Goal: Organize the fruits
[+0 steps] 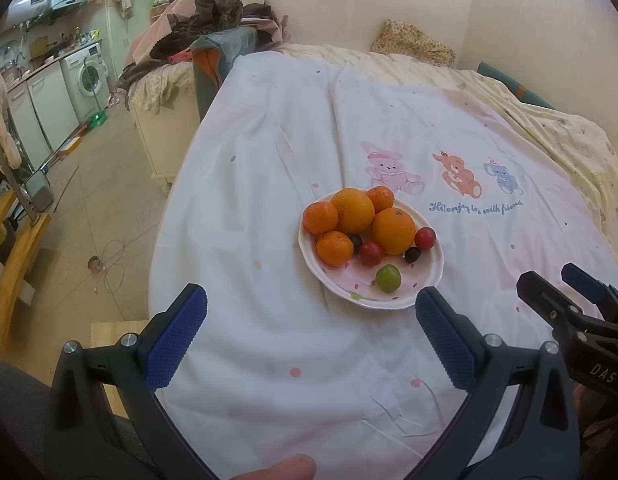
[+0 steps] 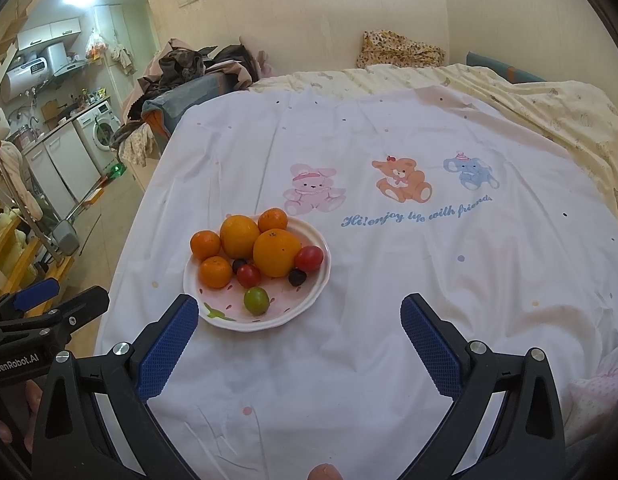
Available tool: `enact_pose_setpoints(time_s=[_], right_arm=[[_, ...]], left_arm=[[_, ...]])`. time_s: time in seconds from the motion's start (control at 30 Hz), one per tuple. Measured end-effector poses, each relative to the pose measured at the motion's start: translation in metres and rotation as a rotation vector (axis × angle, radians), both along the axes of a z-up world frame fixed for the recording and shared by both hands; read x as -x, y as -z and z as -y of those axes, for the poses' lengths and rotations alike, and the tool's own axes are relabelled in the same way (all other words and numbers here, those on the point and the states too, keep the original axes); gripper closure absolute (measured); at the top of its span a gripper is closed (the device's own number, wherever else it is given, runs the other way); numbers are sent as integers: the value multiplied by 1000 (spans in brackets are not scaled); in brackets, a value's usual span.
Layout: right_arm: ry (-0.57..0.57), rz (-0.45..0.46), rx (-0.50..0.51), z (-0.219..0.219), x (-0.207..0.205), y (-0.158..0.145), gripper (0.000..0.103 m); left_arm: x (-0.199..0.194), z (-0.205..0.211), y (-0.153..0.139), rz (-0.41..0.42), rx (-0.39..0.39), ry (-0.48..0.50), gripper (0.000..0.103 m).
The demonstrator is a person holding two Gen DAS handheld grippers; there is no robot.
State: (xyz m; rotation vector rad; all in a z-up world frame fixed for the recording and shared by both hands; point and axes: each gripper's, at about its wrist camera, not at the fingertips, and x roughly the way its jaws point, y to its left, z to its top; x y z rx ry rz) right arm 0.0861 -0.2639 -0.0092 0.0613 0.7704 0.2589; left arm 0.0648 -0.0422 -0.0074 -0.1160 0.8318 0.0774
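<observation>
White cartoon-print sheet [image 2: 389, 280] on the bed carries one pink plate [image 2: 309, 292], left of centre. All fruit is on it: two oranges [image 2: 276, 252] and three mandarins [image 2: 215, 271] far side, red, dark and green small fruits [image 2: 256, 300] near side. Left tongs [image 1: 311, 320] and right tongs [image 2: 299, 324] both spread wide, empty, near the plate. Fits either fruit gathered already or awaiting sorting out.
</observation>
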Motion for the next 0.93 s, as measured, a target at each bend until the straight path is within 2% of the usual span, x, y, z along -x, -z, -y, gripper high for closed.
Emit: enact_pose_setpoints(time_s=[0.93], right_arm=[[-4,-3,1,-3,1,4,0]], left_arm=[[1,-3,1,-14,10,-5,0]])
